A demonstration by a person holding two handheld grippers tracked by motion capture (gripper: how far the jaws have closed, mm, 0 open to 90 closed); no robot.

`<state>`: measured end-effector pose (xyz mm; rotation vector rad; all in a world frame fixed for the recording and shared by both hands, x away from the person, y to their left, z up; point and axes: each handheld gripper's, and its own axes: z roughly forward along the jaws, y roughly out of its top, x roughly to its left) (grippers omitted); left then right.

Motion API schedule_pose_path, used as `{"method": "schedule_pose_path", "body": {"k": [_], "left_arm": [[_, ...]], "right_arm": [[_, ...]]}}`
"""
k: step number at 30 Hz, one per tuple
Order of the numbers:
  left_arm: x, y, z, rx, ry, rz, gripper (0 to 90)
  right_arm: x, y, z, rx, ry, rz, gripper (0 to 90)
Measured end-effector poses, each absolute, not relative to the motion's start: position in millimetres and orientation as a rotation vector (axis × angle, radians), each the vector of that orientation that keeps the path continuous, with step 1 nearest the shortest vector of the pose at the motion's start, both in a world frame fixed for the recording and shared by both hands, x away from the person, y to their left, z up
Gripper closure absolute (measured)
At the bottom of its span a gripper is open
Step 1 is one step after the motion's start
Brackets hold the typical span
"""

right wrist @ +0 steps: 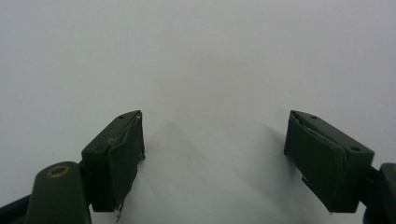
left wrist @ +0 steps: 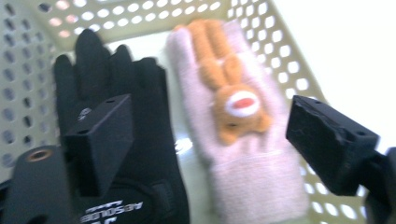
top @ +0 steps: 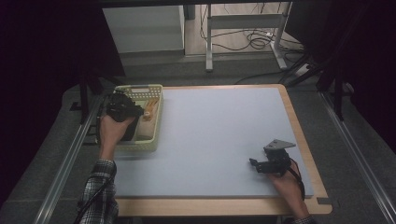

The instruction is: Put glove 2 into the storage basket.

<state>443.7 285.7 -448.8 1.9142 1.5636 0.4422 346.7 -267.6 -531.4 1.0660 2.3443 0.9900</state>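
Note:
A pale yellow perforated basket (top: 158,122) stands at the table's left edge. Inside it lie a black glove (left wrist: 144,88) with white lettering on the cuff and, beside it, a pink knitted glove (left wrist: 261,182) with an orange bunny (left wrist: 236,102) on its back. My left gripper (left wrist: 208,116) hovers over both gloves with its jaws wide apart, open and holding nothing. From the high view, the left gripper (top: 125,108) is above the basket's left half. At the right, near the table's front, my right gripper (top: 253,162) rests low over the bare mat, open and empty (right wrist: 212,126).
A grey-blue mat (top: 215,135) covers the wooden table (top: 299,126). Metal rails run along both sides of the table. A desk frame with cables (top: 252,39) stands on the floor behind it.

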Motion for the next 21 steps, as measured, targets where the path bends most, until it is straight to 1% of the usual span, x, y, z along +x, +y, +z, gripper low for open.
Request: {"method": "schedule_pose_path", "body": {"k": [3,9,21], "left_arm": [[440,283,-449,1.915,1.537,0.434,9.6],[427,270,-446,1.934,1.434,0.401,4.2],[401,239,-434,1.966,1.272,0.385,2.3]], "right_arm": [[347,-268,-531,1.066,2.344,0.99,19.8],[347,-268,-531,1.065,2.345,0.987,19.8],[347,-268,-531,1.064,2.345,0.986,19.8]]}}
